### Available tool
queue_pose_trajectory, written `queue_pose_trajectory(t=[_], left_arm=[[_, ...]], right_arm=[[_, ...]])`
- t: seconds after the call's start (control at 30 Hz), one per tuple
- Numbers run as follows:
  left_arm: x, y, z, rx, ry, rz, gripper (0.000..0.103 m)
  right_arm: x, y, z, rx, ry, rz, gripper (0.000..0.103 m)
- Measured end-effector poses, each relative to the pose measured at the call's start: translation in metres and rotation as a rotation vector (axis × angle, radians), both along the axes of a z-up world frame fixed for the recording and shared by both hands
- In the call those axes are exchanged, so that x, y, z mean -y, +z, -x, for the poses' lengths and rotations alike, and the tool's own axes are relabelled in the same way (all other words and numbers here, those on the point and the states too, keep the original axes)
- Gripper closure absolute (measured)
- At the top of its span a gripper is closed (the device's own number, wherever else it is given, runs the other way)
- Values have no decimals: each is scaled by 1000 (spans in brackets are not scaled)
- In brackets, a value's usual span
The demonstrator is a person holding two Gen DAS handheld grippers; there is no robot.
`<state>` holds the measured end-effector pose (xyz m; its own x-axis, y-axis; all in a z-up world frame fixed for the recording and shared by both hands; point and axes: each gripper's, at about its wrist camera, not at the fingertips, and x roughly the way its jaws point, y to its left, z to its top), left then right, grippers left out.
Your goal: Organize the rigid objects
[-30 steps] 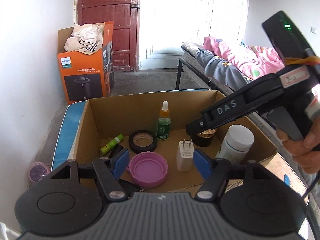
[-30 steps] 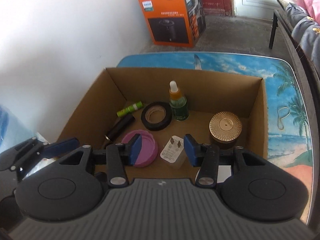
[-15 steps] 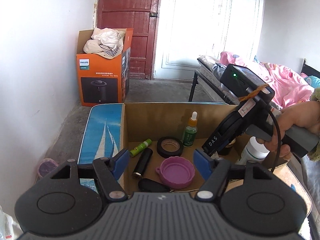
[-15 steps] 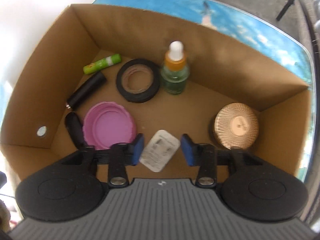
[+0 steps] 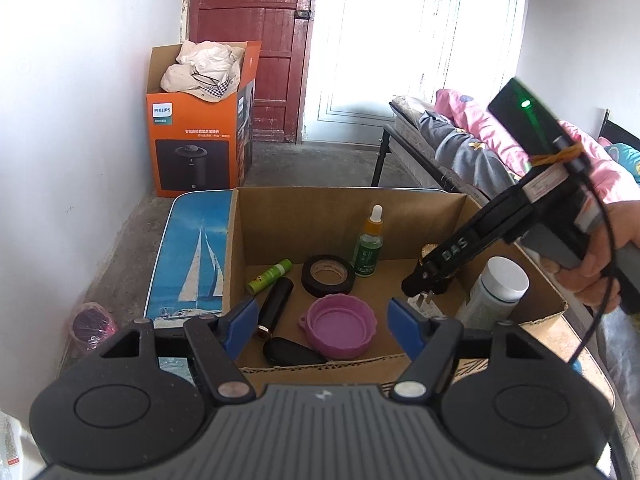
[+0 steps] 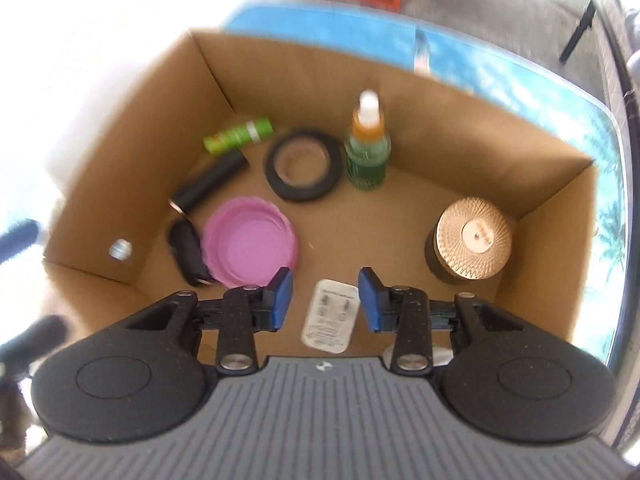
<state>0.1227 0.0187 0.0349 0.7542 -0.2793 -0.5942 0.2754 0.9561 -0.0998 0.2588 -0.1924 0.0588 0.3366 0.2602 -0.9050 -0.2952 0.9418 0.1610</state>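
Lay at six o'clock on the cardboard box (image 6: 400, 92) floor: white charger (image 6: 329, 314), bracketed but unpinched by right gripper (image 6: 325, 298), jaws just opening. Left gripper (image 5: 322, 320) spread, empty. Boxed, one each: pink lid (image 6: 250, 240), tape roll (image 6: 302, 170), dropper bottle (image 6: 366, 152), green tube (image 6: 238, 136), black cylinder (image 6: 212, 184), key fob (image 6: 186, 252), gold-lidded jar (image 6: 472, 240), white bottle (image 5: 496, 292). Saw no strays outside.

Open cardboard box (image 5: 432, 216) on a sailboat-print surface (image 5: 192, 256), holding a pink lid (image 5: 340, 330), black tape roll (image 5: 328, 276), green dropper bottle (image 5: 368, 250), left tool (image 5: 320, 326) spread above the near rim, right tool (image 5: 418, 285) reaching inside
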Motion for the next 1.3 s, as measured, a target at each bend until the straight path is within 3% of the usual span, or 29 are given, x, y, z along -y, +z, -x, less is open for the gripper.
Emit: queue_pose_trajectory(t=[0.1, 0.2, 0.27, 0.3, 0.47, 0.7, 0.9, 1.1, 1.3], left_arm=[[1, 2, 4, 2, 15, -16, 27], [4, 6, 5, -3, 26, -28, 22], [5, 7, 7, -6, 37, -38, 13], [5, 8, 8, -3, 44, -43, 11], [5, 16, 16, 7, 88, -76, 0], [4, 29, 27, 17, 149, -135, 0], [9, 34, 35, 37, 216, -222, 0], [21, 30, 45, 66, 197, -238, 0], [28, 14, 49, -17, 205, -222, 0]], right_arm=[[9, 35, 37, 138, -12, -29, 54], [19, 68, 83, 304, -43, -49, 29], [25, 83, 114, 412, -69, -48, 5], [27, 88, 128, 455, -84, -44, 1], [39, 99, 181, 576, -197, -8, 1], [42, 85, 214, 646, -405, 151, 1], [35, 69, 224, 682, -456, 261, 1], [41, 64, 230, 663, -490, 155, 1], [38, 38, 226, 570, -468, 169, 1]])
